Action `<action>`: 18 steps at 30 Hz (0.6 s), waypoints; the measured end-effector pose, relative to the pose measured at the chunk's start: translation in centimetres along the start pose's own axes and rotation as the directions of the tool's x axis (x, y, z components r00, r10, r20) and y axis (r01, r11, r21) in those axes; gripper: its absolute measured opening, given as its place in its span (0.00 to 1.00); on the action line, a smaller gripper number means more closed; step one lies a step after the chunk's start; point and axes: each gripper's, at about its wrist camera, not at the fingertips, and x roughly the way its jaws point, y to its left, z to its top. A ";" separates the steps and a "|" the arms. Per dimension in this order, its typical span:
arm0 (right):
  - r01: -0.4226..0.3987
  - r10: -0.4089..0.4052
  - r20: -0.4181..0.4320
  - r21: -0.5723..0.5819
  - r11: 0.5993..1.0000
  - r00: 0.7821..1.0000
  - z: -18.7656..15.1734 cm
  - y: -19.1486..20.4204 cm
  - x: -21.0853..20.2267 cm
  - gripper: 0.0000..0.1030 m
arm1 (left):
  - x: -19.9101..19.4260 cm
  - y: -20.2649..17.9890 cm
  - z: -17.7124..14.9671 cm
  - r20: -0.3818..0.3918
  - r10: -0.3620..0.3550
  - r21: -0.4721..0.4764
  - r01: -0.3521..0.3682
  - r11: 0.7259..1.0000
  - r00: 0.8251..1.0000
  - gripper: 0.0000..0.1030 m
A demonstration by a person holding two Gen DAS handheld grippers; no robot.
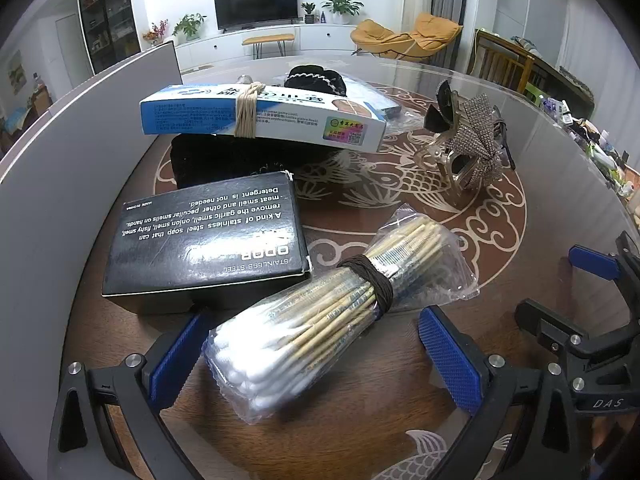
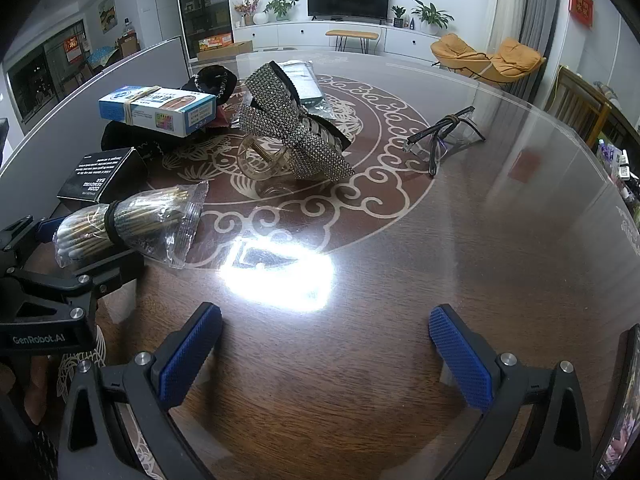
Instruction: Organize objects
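Bagged cotton swabs (image 1: 320, 312) (cord-tied) lie beside black box (image 1: 208, 236).

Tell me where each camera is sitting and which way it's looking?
Left wrist: on the left gripper, low over the table, facing the cotton swabs between its open fingers.
Right wrist: on the right gripper, facing bare table toward the TV wall; the left gripper shows at its left edge.
Shared: swabs, black box, hair clip.
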 end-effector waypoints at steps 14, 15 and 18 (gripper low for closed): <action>0.010 -0.010 0.002 0.018 1.000 1.000 -0.1 0.0 0.0 1.00 | 0.0 0.0 0.0 0.000 -0.001 0.001 0.001 1.000 1.000 1.00; 0.015 -0.015 0.001 0.025 1.000 1.000 0.1 -0.3 0.0 1.00 | 0.0 0.0 0.0 0.000 -0.001 0.001 0.001 1.000 1.000 1.00; 0.034 -0.034 0.001 0.054 0.998 0.999 0.2 -0.8 0.0 1.00 | 0.0 0.0 0.0 0.000 -0.001 0.002 0.001 1.000 1.000 1.00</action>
